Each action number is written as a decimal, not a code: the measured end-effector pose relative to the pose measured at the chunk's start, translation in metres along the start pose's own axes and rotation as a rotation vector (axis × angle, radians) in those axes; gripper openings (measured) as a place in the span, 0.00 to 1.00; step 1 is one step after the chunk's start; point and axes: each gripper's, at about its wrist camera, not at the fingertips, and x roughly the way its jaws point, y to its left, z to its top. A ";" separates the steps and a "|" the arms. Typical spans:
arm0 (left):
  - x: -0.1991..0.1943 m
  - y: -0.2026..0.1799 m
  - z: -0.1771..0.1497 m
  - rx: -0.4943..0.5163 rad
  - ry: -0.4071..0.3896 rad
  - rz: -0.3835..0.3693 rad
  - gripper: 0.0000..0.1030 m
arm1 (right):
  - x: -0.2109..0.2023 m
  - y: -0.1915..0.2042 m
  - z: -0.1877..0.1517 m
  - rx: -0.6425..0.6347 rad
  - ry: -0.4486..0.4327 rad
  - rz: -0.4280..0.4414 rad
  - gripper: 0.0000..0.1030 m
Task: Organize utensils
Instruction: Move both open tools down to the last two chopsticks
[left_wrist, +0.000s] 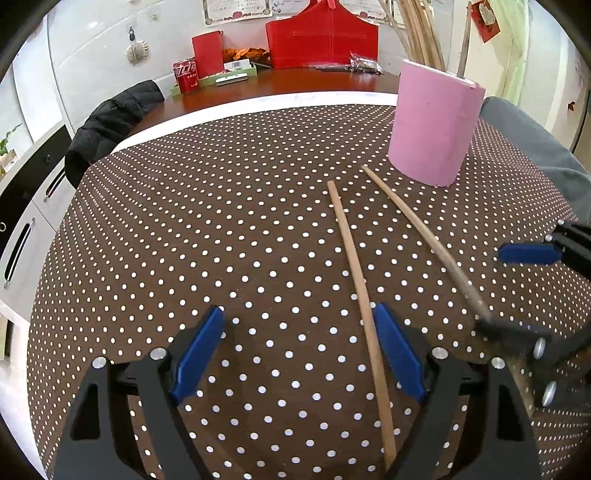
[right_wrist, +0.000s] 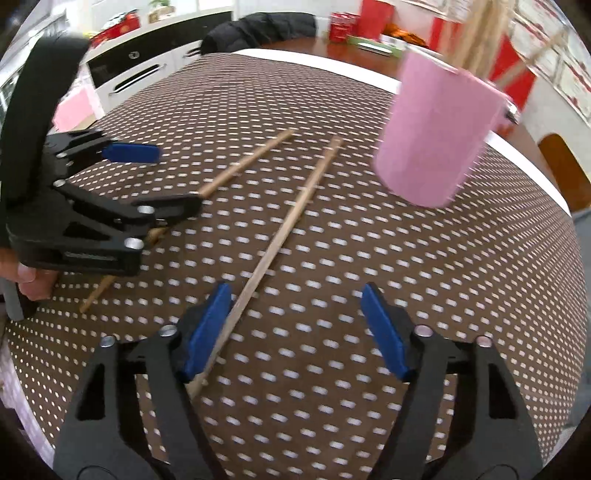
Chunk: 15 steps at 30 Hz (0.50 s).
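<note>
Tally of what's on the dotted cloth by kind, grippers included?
Loose chopsticks lying on the cloth: 2
Pink holder with sticks standing in it: 1
Grippers, both with fingers spread: 2, left gripper, right gripper
Total: 5

Two chopsticks (left_wrist: 354, 280) (left_wrist: 424, 240) lie side by side on the tablecloth (left_wrist: 221, 221), apart from each other, with their far ends towards the holder (left_wrist: 434, 125). The holder stands upright behind them, to the right, with more sticks (left_wrist: 417, 33) in it. The left gripper (left_wrist: 299, 354) is above the left chopstick and the right gripper (right_wrist: 295, 328) is above the right one.
</note>
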 end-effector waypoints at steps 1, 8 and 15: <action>0.000 -0.002 -0.001 -0.001 0.000 0.000 0.80 | 0.000 -0.008 -0.001 0.022 0.002 -0.008 0.64; 0.005 -0.002 0.005 -0.010 -0.007 -0.012 0.80 | 0.005 -0.017 0.006 0.083 -0.043 0.065 0.59; 0.017 -0.005 0.028 0.023 0.042 -0.044 0.66 | 0.019 0.001 0.038 0.044 -0.032 -0.021 0.23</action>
